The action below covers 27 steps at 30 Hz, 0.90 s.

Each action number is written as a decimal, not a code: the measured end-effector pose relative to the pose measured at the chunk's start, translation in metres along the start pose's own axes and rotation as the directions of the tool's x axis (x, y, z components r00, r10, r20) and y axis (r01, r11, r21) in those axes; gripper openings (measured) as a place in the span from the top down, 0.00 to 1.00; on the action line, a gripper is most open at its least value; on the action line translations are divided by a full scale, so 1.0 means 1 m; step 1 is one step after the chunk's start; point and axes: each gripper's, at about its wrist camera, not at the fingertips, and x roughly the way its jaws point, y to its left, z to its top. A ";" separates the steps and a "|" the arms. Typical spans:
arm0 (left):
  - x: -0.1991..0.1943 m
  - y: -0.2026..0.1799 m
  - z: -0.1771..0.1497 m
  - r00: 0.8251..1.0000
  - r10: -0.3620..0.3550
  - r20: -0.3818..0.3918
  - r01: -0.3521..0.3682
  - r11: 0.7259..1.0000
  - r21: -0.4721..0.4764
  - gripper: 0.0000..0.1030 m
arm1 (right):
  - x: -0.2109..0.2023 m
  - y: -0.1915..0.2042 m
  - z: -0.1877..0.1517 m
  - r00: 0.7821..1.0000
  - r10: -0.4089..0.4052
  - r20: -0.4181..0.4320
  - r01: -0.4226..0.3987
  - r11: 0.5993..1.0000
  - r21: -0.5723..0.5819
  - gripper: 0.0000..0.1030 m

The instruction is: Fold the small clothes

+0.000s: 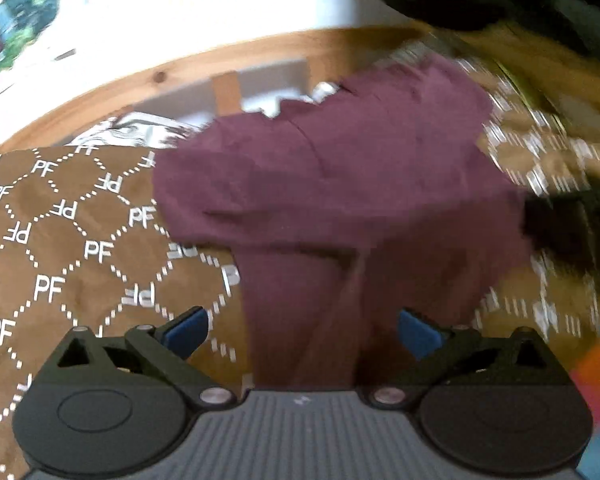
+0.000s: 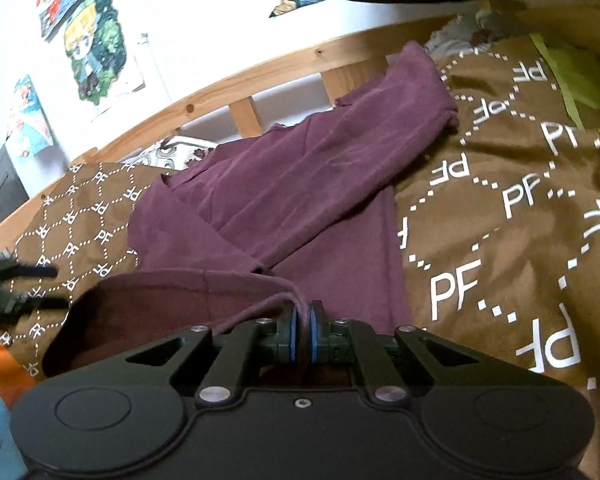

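Right gripper (image 2: 305,330) is seen clamped on the maroon garment (image 2: 292,196): blue pads (image 2: 294,332) are pressed together with a bunched edge of fabric pinched between them. From the pinch, a lifted hem is drawn off to the left as a curved fold, its darker inner side exposed. One sleeve is laid diagonally across the body of the garment, cuff toward the upper right, near the wooden bed rail (image 2: 228,96).

Garment is spread on a brown blanket (image 2: 500,220) printed with white "PF" letters in dotted diamonds. A lime-green item (image 2: 580,76) is seen at the blanket's far right (kind cannot be told). Posters (image 2: 94,48) are fixed to the white wall behind the rail.

Left gripper (image 1: 303,334) is held with jaws wide apart, nothing between the blue pads (image 1: 188,330); the garment's lower part is seen beyond the gap, not touched (right half of that view is motion-blurred). In the right wrist view, the left gripper's two black fingers (image 2: 40,272) are seen at the left edge, over the blanket, just beside the lifted hem, apart from it.
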 end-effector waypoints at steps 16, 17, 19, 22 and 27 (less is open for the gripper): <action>-0.001 -0.066 -0.073 0.978 0.209 0.015 -0.180 0.800 0.572 0.01 | -0.001 -0.002 -0.006 1.000 -0.016 -0.010 0.016 1.000 0.009 0.85; 0.000 -0.065 -0.073 0.976 0.215 0.021 -0.187 0.792 0.581 0.01 | -0.002 -0.002 -0.006 1.000 -0.018 -0.010 0.018 1.000 0.006 0.85; 0.003 -0.062 -0.074 0.972 0.233 0.032 -0.206 0.776 0.596 0.01 | -0.002 -0.003 -0.007 1.000 -0.020 -0.010 0.020 1.000 0.004 0.84; 0.006 -0.059 -0.076 0.969 0.245 0.045 -0.223 0.774 0.593 0.06 | -0.001 -0.004 -0.008 1.000 -0.020 -0.012 0.020 1.000 0.010 0.84; -0.001 -0.060 -0.076 0.964 0.236 0.123 -0.263 0.771 0.580 0.19 | -0.002 -0.003 -0.010 1.000 -0.026 -0.012 0.026 1.000 0.009 0.81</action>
